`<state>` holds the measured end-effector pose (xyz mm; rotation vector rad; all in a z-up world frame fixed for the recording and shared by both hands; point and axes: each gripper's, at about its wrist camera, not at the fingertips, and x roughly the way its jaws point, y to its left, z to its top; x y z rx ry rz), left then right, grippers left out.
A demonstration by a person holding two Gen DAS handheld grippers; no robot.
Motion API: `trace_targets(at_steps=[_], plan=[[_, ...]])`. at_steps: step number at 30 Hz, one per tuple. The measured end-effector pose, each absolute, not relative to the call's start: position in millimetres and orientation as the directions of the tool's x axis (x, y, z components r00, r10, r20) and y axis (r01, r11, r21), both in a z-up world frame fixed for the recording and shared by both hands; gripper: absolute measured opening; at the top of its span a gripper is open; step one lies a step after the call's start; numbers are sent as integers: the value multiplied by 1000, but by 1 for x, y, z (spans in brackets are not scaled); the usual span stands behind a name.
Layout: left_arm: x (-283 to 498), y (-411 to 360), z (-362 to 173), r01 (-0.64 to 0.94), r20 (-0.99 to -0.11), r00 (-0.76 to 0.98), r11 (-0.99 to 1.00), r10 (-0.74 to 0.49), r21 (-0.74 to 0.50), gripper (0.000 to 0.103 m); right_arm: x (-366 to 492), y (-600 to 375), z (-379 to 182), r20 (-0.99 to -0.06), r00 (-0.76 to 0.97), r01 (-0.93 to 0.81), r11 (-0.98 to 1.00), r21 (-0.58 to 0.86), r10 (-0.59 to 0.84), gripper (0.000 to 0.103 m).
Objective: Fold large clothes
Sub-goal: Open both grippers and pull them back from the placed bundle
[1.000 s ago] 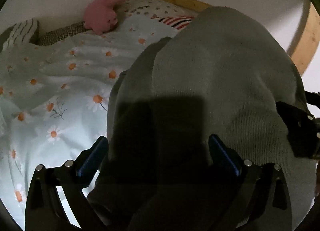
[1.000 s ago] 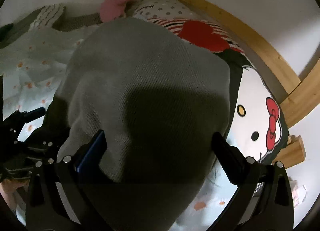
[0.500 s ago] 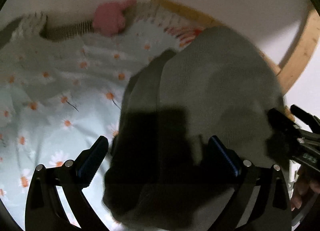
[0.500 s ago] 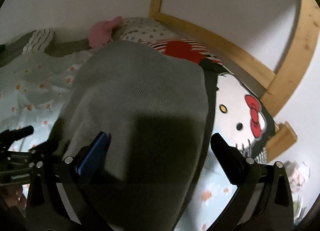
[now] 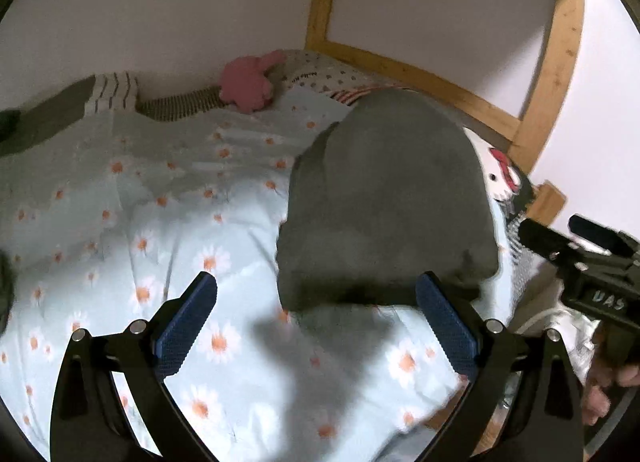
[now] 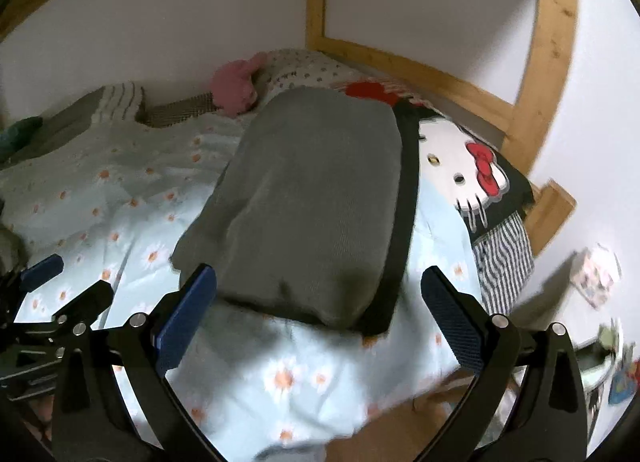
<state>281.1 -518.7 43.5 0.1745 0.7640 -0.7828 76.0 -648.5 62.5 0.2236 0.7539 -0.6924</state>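
The grey garment lies folded into a thick oblong on the daisy-print duvet of the bed. In my right view its long axis runs from about 6 o'clock, just ahead of my fingertips, up toward 12 o'clock, where its far end nearly reaches the dotted pillow. The near end is a rounded fold. A darker layer shows along its right edge.

My right gripper is spread wide and holds nothing; its blue pads sit either side of the garment's near end, apart from the cloth. My left gripper is likewise spread and empty, with the garment at about 1 o'clock from it, its near edge between my fingertips but beyond them.

Edges: at 3 o'clock of the garment lies a cartoon-cat cushion, close beside it, and past that the wooden bed frame against the white wall. At 12 o'clock sits a pink plush toy. At 9 o'clock the duvet is open and carries nothing as far as the striped pillows. At 6 o'clock a strip of bare duvet lies between the garment and the mattress edge.
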Motion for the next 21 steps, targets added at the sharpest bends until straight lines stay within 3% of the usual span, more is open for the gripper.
trace_targets(at_steps=[6, 10, 21], plan=[[235, -486, 53, 669, -681, 557, 742, -475, 30, 99, 41, -602, 76, -686, 530, 627, 775, -78, -498, 100], [214, -467, 56, 688, -700, 508, 725, -502, -20, 99, 16, -577, 78, -693, 540, 622, 781, -53, -477, 100], [164, -437, 67, 709, -718, 501, 705, -484, 20, 99, -42, -541, 74, -697, 556, 620, 785, -16, -453, 100]])
